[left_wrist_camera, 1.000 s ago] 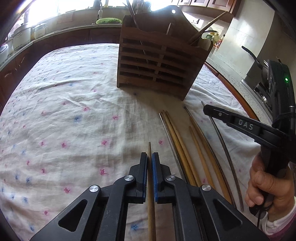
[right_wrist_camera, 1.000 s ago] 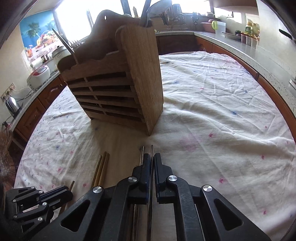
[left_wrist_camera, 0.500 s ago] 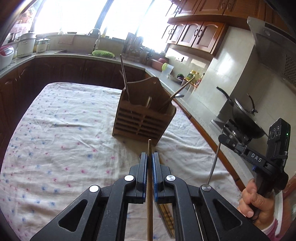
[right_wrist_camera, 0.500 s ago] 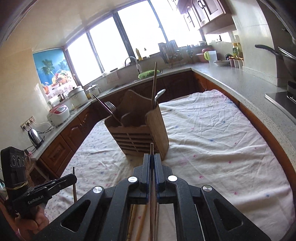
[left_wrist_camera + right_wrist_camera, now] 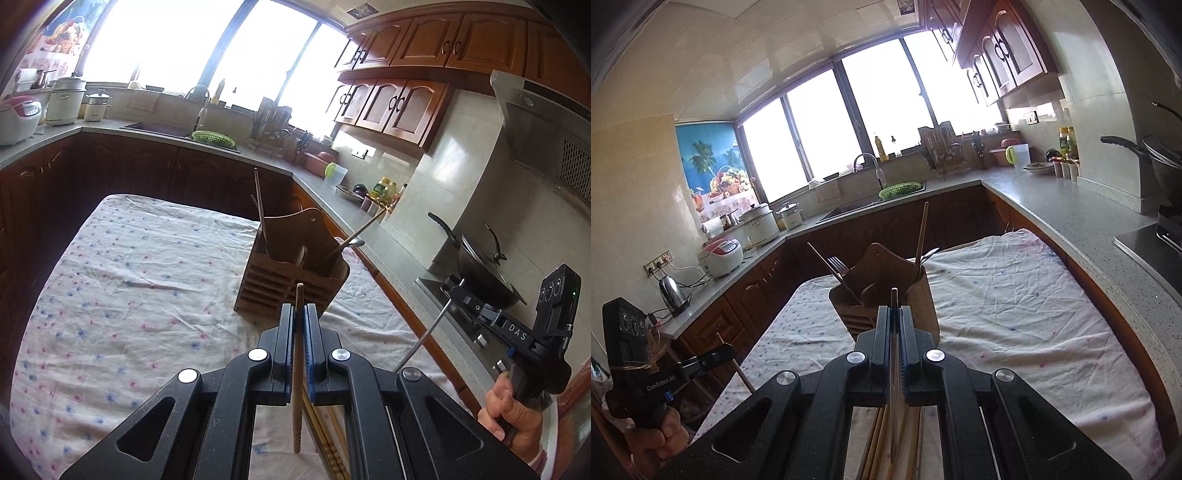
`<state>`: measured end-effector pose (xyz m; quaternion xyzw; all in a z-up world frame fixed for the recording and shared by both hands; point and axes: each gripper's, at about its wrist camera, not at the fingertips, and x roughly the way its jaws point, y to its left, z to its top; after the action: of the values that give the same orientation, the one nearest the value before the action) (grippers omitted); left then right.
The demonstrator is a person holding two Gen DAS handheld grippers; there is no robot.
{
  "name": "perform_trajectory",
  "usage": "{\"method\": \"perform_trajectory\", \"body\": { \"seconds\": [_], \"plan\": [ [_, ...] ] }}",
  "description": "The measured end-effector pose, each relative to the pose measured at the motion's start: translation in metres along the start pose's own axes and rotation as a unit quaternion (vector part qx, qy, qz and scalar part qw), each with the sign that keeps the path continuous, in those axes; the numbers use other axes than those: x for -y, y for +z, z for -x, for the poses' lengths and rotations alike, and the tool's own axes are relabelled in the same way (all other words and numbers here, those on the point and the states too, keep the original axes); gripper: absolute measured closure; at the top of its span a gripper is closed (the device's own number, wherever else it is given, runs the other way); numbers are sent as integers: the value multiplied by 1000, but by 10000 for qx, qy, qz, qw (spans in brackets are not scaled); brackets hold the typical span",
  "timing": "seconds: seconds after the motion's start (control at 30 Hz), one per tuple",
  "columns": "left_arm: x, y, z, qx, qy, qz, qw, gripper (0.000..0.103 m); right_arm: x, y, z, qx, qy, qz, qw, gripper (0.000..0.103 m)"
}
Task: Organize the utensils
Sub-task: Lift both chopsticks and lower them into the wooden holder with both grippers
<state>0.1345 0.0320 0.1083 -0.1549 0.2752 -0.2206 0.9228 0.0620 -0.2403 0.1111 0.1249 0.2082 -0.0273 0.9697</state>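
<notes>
Two black two-finger tools hang above a desk [image 5: 110, 295] draped in a white cloth dotted with pink and blue flowers, in a kitchen of dark wooden cabinets and bright windows. In the left wrist view, the left tool [image 5: 299, 314] sits at bottom centre, its blue-lined jaws clamped on a slim brown wooden chopstick [image 5: 297, 369] that pokes up past the fingertips and hangs down below them. Just above its tip in the frame stands a slatted brown wooden utensil holder [image 5: 288, 284] on the cloth, with a chopstick, a spoon and other handles rising from its compartments. At the right edge a person's hand [image 5: 513, 413] grips the right tool [image 5: 456, 291], which pinches a thin grey metal chopstick [image 5: 424, 339] slanting down to the left. More wooden chopsticks [image 5: 328, 443] lie on the cloth at the bottom of the frame, partly hidden behind the left tool.

In the right wrist view, the right tool [image 5: 894, 317] fills the bottom centre, jaws pressed together on the metal chopstick [image 5: 894, 369]. The utensil holder [image 5: 923, 295] stands beyond its tips, a fork [image 5: 836, 264] leaning out at its left. At lower left the left tool [image 5: 724, 350] carries the wooden chopstick [image 5: 738, 365].
</notes>
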Motion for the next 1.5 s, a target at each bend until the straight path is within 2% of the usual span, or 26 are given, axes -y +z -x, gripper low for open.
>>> {"method": "perform_trajectory", "body": {
  "seconds": [0.57,0.77,1.0,1.17,1.27,1.37,1.5],
  "plan": [
    [-6,24,-12,316,35,4,9995,100,-3,10,-15,86,13,2,10000,99],
    [-4,49,-15,636,57,-116,9979,100,-5,24,-26,228,11,-31,9997,99],
    [1,92,-23,1277,75,-231,9915,100,-10,65,-39,776,-25,-30,9970,99],
    [-2,116,-49,1665,178,-110,9858,100,-14,98,-55,1201,-177,-12,9926,99],
    [-10,121,-76,1739,296,-20,9843,100,-15,108,-68,1377,-314,27,9900,99],
    [-22,118,-107,1635,277,198,9860,100,-11,106,-84,1412,-448,34,9890,99],
    [-34,105,-139,1635,438,286,9852,100,-4,91,-103,1334,-586,39,9893,99]
  ]
}}
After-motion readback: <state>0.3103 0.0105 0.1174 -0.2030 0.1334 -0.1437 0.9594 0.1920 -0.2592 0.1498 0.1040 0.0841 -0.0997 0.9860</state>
